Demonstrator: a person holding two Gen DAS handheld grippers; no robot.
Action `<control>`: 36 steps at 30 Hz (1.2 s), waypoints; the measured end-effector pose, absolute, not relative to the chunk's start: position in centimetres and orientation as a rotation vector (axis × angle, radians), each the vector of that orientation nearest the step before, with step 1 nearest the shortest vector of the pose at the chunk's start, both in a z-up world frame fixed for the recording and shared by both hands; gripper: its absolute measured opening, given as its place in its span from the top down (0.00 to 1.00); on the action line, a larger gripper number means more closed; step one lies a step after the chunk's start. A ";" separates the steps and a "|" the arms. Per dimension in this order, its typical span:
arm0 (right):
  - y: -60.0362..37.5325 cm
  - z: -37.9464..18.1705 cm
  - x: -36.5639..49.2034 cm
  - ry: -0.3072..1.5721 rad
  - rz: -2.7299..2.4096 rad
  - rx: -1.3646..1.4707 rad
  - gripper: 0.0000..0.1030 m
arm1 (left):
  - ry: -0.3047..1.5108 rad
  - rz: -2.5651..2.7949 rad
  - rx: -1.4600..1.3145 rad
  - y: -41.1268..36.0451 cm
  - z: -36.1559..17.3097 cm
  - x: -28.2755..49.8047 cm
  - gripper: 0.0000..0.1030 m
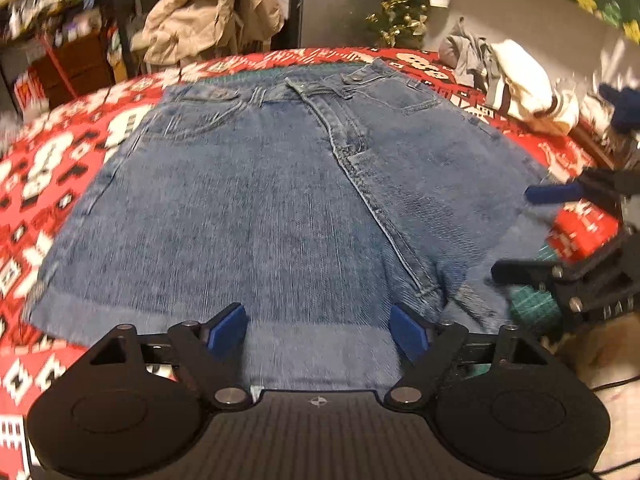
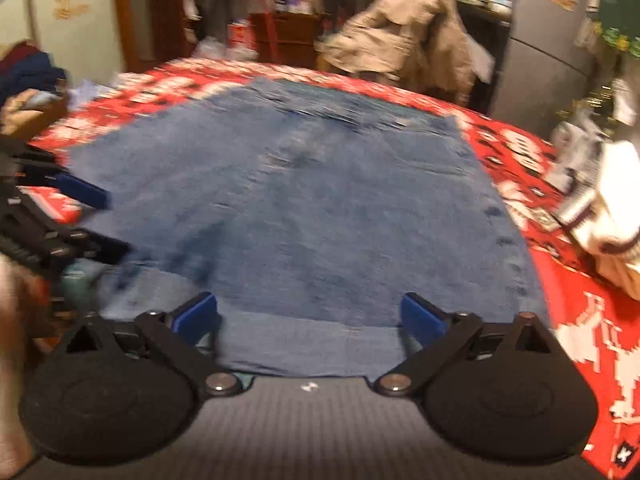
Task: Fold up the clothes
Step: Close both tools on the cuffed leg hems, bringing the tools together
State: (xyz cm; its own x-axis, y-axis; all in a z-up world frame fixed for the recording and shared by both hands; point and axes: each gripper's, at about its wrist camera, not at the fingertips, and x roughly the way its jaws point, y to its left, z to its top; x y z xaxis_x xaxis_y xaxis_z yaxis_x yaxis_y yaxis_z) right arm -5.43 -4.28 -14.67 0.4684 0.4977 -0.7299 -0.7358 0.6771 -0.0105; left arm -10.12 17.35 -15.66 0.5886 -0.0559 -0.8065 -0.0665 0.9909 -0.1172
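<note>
Blue denim shorts point(image 1: 260, 200) lie flat on the red patterned tablecloth point(image 1: 40, 168), waistband at the far side, leg hems near me. My left gripper point(image 1: 318, 332) is open and empty, its blue pads just above the near hem of one leg. My right gripper point(image 2: 310, 320) is open and empty over the near hem of the other leg; the shorts point(image 2: 300, 208) fill its blurred view. The right gripper also shows at the right edge of the left wrist view point(image 1: 560, 232), and the left gripper at the left edge of the right wrist view point(image 2: 60, 216).
A pile of white and grey clothes point(image 1: 516, 80) lies on the table's far right, also in the right wrist view point(image 2: 600, 216). A beige coat point(image 1: 208, 8) hangs behind the table. Cluttered shelves and boxes point(image 1: 60, 40) stand beyond the far left.
</note>
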 end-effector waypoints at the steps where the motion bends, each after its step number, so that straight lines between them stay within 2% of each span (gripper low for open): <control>1: -4.3 -14.3 -5.9 0.769 0.797 -0.340 0.13 | 0.951 0.001 -0.171 17.7 -15.4 -10.4 0.34; 2: -4.2 -13.8 -6.3 0.771 0.820 -0.333 0.17 | 0.961 -0.008 -0.202 17.8 -15.2 -10.8 0.40; 4: -3.9 -13.4 -7.3 0.787 0.852 -0.339 0.39 | 0.982 -0.032 -0.254 17.9 -15.0 -11.5 0.53; 5: -3.7 -13.3 -7.7 0.792 0.866 -0.340 0.46 | 0.991 -0.045 -0.272 17.8 -15.1 -11.8 0.61; 6: -3.6 -13.2 -8.1 0.798 0.873 -0.343 0.57 | 1.001 -0.059 -0.290 17.7 -15.1 -12.2 0.66; 7: -3.4 -13.1 -8.5 0.804 0.879 -0.346 0.64 | 1.008 -0.075 -0.306 17.6 -15.3 -12.5 0.68; 9: -3.2 -13.2 -9.2 0.833 0.898 -0.335 0.69 | 1.019 -0.105 -0.335 17.0 -15.6 -12.9 0.75; 12: -3.2 -13.3 -10.0 0.873 0.931 -0.310 0.76 | 1.011 -0.153 -0.354 16.1 -15.9 -13.2 0.76; 22: -3.8 -13.9 -8.7 0.950 1.011 -0.094 0.73 | 0.994 -0.206 -0.469 16.8 -16.7 -12.8 0.72; 26: -4.1 -14.0 -8.3 0.956 1.035 -0.020 0.72 | 1.003 -0.225 -0.475 16.7 -17.0 -12.9 0.65; 36: -4.5 -14.2 -6.7 0.940 1.001 0.126 0.70 | 0.858 -0.171 -0.428 16.5 -15.2 -13.4 0.65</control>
State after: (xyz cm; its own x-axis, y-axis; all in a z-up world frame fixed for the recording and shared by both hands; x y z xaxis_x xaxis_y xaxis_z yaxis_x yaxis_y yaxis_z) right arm -6.65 -4.48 -14.24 0.1975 0.7627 -0.6159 -0.6620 0.5671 0.4900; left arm -13.36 16.48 -15.22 0.6463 -0.3145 -0.6952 -0.0244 0.9021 -0.4308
